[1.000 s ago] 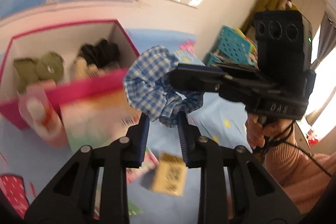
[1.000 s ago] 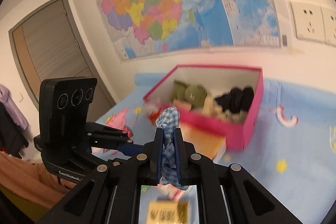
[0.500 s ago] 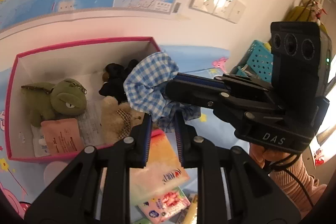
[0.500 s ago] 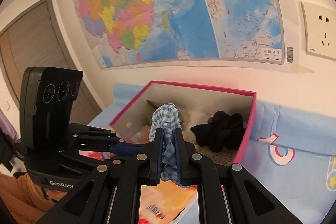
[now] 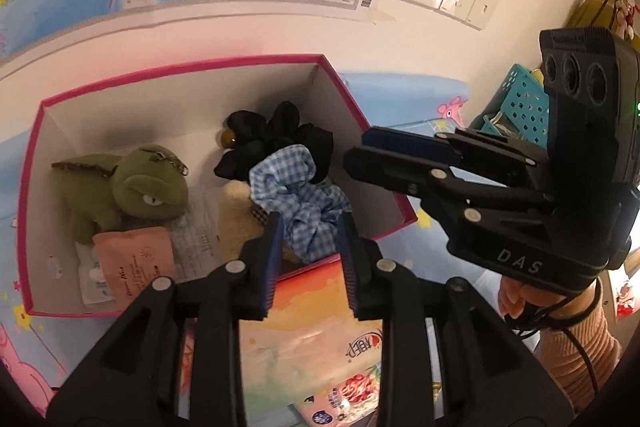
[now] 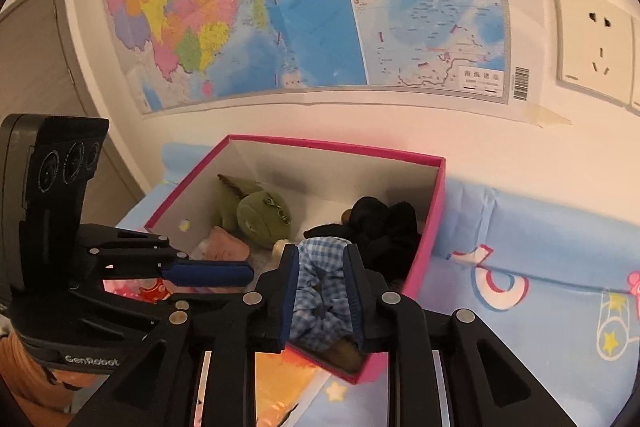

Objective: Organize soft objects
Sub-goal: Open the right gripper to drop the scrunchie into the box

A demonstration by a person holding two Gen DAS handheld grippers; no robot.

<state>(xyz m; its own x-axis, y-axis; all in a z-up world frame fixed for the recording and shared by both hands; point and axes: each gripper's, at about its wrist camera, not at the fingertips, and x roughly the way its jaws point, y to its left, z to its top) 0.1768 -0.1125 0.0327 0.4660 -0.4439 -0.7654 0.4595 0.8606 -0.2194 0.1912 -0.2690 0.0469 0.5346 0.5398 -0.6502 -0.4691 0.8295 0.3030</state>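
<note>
A blue checked scrunchie lies in the near right corner of the pink box, on top of a beige teddy. My left gripper hangs just above it with its jaws opening; the cloth shows between the fingers but is not pinched. My right gripper reaches in from the right, its jaws opening too, its tips beside the scrunchie. In the right wrist view the left gripper stands a little to the left of the cloth.
The box also holds a green plush, a black scrunchie and a pink sachet. An orange tissue pack lies in front of it on the blue sheet. A teal basket stands at the right.
Both grippers carried the scrunchie over the box's near wall and lowered it. Their jaws have parted, and the scrunchie has dropped from between them onto the toys.
</note>
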